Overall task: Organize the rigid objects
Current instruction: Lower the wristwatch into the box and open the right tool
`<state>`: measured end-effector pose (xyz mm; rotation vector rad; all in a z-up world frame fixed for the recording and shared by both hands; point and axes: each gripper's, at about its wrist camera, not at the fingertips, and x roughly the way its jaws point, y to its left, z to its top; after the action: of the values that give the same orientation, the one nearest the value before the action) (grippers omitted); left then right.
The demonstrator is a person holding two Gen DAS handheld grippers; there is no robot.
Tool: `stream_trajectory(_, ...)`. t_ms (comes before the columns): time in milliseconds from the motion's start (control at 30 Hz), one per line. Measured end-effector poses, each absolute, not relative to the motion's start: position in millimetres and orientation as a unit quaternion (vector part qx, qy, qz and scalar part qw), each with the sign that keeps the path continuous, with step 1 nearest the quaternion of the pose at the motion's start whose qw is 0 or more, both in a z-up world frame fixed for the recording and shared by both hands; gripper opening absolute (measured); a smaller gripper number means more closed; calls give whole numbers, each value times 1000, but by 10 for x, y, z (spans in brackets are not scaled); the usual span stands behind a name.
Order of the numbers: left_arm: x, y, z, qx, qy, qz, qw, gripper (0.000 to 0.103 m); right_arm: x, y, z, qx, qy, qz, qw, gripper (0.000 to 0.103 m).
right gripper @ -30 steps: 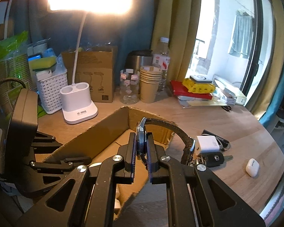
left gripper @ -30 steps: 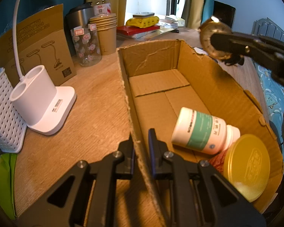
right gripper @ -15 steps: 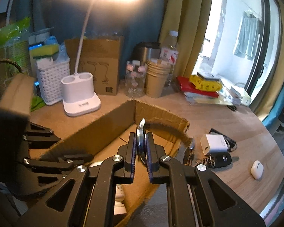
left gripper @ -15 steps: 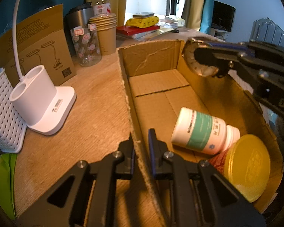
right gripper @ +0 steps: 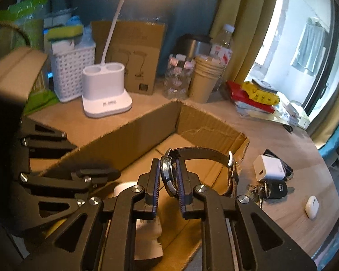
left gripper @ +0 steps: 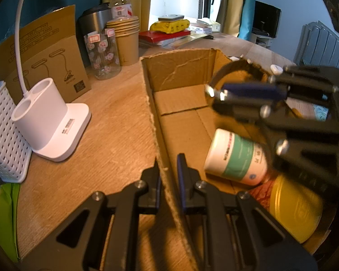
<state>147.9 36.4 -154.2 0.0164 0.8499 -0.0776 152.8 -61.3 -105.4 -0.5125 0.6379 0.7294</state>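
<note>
An open cardboard box lies on the wooden table. My left gripper is shut on the box's near left wall. Inside lie a white bottle with a green label and a yellow-lidded tin. My right gripper hangs over the box's inside with a wristwatch between its pads. Its jaws are opening, and the watch case stands tilted, still touching the pads. In the left wrist view the right gripper reaches in from the right, the watch strap arching above it.
Left of the box stand a white lamp base, a white basket, a printed jar and stacked paper cups. Right of the box lie a white charger, a car key and an earbud case.
My right gripper has come down and in over the box with the watch, rolling a little. Its pads now stand slightly wider and the watch leans. The left gripper kept still.
</note>
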Motion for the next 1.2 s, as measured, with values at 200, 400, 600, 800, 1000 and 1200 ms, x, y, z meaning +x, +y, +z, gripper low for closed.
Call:
stream_trajectory(200, 1481, 355, -1545, 8, 412, -38, 910, 13, 1551, -666, -1073, -242, 327, 353, 843, 17)
stream_trajectory(400, 1480, 361, -1544, 7, 412, -38, 910, 13, 1583, -737, -1073, -227, 352, 367, 830, 18)
stream_trajectory(600, 1479, 363, -1551, 7, 413, -38, 910, 13, 1573, -755, -1051, -232, 352, 359, 832, 21)
stream_trajectory(800, 1478, 365, -1550, 7, 413, -38, 910, 13, 1559, -803, -994, -225, 345, 360, 837, 21)
stream_trajectory(1000, 1476, 360, -1552, 7, 413, -38, 910, 13, 1584, -937, -923, -215, 341, 349, 846, 21)
stream_trajectory(1200, 1477, 362, -1552, 7, 413, -38, 910, 13, 1582, -1089, -795, -195, 325, 340, 860, 25)
